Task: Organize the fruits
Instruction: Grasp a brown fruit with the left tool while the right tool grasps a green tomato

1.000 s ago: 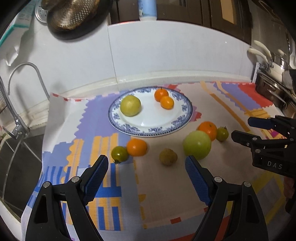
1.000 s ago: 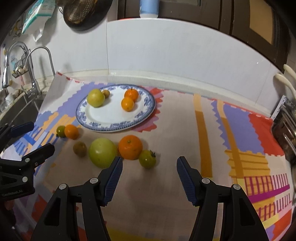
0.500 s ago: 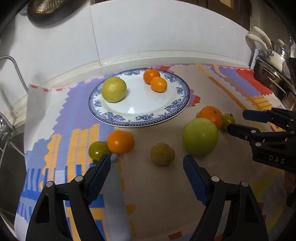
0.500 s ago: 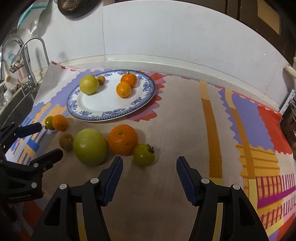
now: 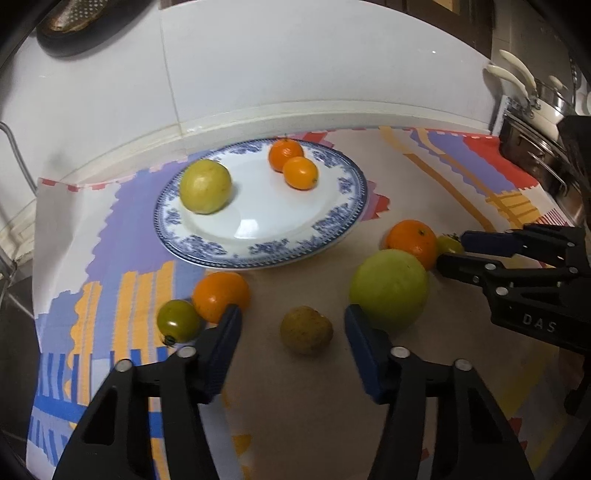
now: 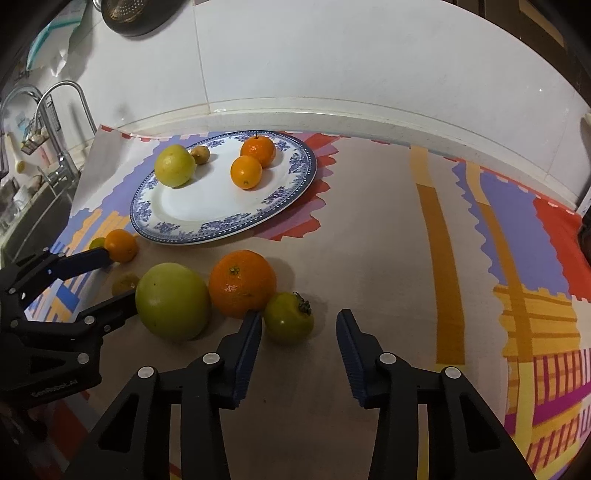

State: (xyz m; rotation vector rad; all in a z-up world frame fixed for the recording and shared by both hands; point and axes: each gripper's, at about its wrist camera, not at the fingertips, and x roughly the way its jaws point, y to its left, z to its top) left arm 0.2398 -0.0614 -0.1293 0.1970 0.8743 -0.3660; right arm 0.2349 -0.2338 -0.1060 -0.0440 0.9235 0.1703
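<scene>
A blue-rimmed white plate (image 5: 258, 225) (image 6: 207, 206) holds a yellow-green fruit (image 5: 205, 186), two oranges (image 5: 300, 172) and, in the right wrist view, a small brown fruit (image 6: 200, 154). On the mat lie a small brown fruit (image 5: 306, 335), an orange (image 5: 220, 296), a green tomato (image 5: 178, 320), a big green fruit (image 5: 389, 290) (image 6: 173, 301), an orange (image 6: 242, 283) and a green tomato (image 6: 288, 317). My left gripper (image 5: 293, 323) is open around the brown fruit. My right gripper (image 6: 299, 325) is open around the green tomato.
A colourful patterned mat (image 6: 406, 240) covers the counter. A sink with taps (image 6: 55, 122) lies at the left. Metal pots (image 5: 535, 122) stand at the right. A white tiled wall (image 5: 295, 66) runs behind, with a colander (image 6: 133, 14) hanging on it.
Both grippers have moved forward and down toward the loose fruit. The brown fruit now sits between my left fingers and the green tomato between my right fingers.
</scene>
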